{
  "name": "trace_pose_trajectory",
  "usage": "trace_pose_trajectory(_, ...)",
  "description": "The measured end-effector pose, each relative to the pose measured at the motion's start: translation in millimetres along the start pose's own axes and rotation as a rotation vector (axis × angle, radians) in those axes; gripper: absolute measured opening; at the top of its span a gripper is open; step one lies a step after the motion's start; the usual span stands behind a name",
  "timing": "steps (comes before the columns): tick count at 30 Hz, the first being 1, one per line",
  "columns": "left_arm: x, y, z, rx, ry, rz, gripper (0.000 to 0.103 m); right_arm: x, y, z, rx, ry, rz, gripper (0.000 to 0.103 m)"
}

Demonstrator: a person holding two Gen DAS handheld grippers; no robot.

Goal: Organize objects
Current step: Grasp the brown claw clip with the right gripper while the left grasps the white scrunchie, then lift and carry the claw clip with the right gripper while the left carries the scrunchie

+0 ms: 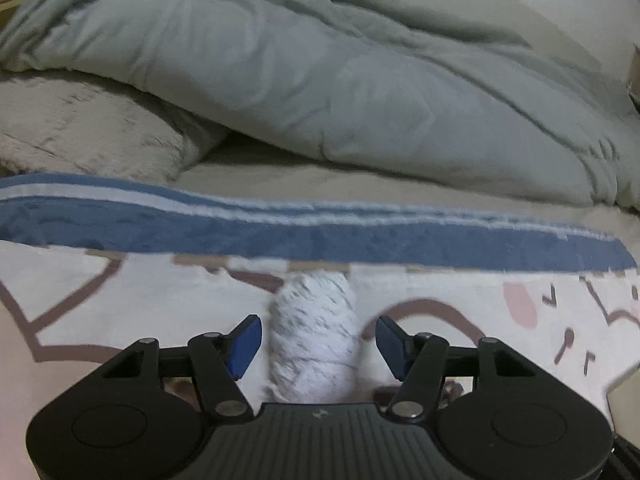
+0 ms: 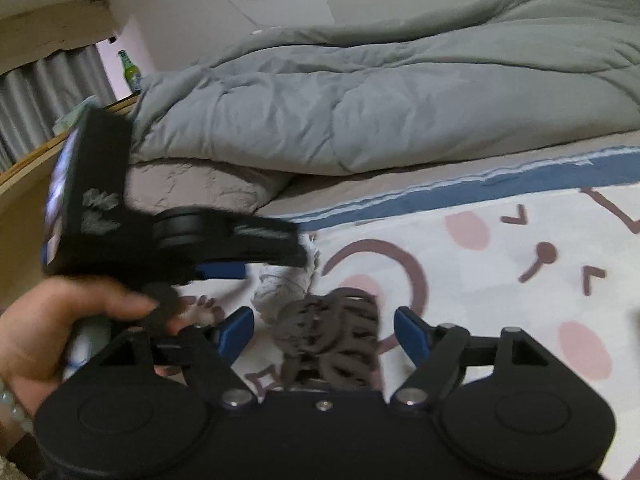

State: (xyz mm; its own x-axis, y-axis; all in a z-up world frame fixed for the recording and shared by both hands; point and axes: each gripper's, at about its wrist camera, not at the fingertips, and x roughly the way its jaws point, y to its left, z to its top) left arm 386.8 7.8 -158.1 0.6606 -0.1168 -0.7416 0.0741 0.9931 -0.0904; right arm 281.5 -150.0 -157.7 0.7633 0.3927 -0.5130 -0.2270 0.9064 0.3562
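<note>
A white speckled rolled sock [image 1: 314,336] lies on the cartoon-print blanket [image 1: 460,292]. It sits between the blue pads of my left gripper [image 1: 318,344], which is open with a gap on each side. In the right wrist view a dark grey patterned sock [image 2: 332,332] lies between the fingers of my right gripper [image 2: 324,334], also open and not touching it. That view also shows the left gripper [image 2: 224,248] held by a hand [image 2: 60,328], hovering over the white sock [image 2: 280,284] just left of the dark one.
A bulky grey duvet [image 1: 320,80] is piled across the back of the bed, with a beige plush blanket [image 1: 80,132] under it. A blue-and-white striped border [image 1: 320,236] edges the printed blanket. A green bottle [image 2: 129,70] stands on a wooden ledge [image 2: 24,176] at far left.
</note>
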Motion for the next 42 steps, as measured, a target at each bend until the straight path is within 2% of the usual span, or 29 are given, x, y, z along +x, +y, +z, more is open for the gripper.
trace_pose_trajectory(3,12.1,-7.5,-3.8,0.037,0.066,0.035,0.064,2.8,9.4,-2.5,-0.059,-0.003,-0.014,0.078)
trace_pose_trajectory(5,14.0,-8.3,-6.0,0.029,0.063,0.044,0.064,7.1,13.3,-4.2,-0.083,0.012,-0.039,0.076)
trace_pose_trajectory(6,14.2,-7.8,-6.5,0.019,0.058,0.047,0.063,9.3,14.4,-4.8,-0.09,0.021,-0.055,0.069)
trace_pose_trajectory(7,14.2,-7.2,-6.5,0.012,0.055,0.05,0.058,11.8,14.6,-5.7,-0.094,0.03,-0.07,0.065)
trace_pose_trajectory(8,13.6,-6.6,-6.2,0.005,0.048,0.057,0.048,13.8,13.1,-6.4,-0.087,0.038,-0.07,0.059)
trace_pose_trajectory(9,13.1,-5.6,-5.3,-0.006,0.042,0.065,0.044,14.7,10.2,-6.5,-0.066,0.042,-0.059,0.057)
trace_pose_trajectory(11,9.9,-2.8,-4.9,-0.03,0.037,0.06,0.042,14.5,6.8,-6.5,-0.043,0.037,-0.047,0.055)
trace_pose_trajectory(14,2.1,-3.0,-6.5,-0.031,0.021,0.083,0.042,11.2,9.2,-5.9,-0.102,0.02,-0.03,0.044)
trace_pose_trajectory(17,-8.5,-3.3,-9.5,-0.032,0.009,0.094,0.041,7.7,6.7,-3.0,-0.114,0.035,-0.014,0.044)
trace_pose_trajectory(24,-52.5,-8.5,-18.2,-0.045,-0.018,0.074,0.041,-12.4,-4.1,4.6,-0.101,0.053,-0.047,0.044)
trace_pose_trajectory(35,-136.7,-19.6,-37.7,-0.052,-0.08,0.082,0.041,-77.0,-10.0,26.9,-0.127,0.026,-0.093,0.044)
trace_pose_trajectory(42,-194.5,-23.7,-51.6,-0.025,-0.119,0.11,0.041,-120.7,0.6,36.5,-0.179,-0.002,-0.073,0.044)
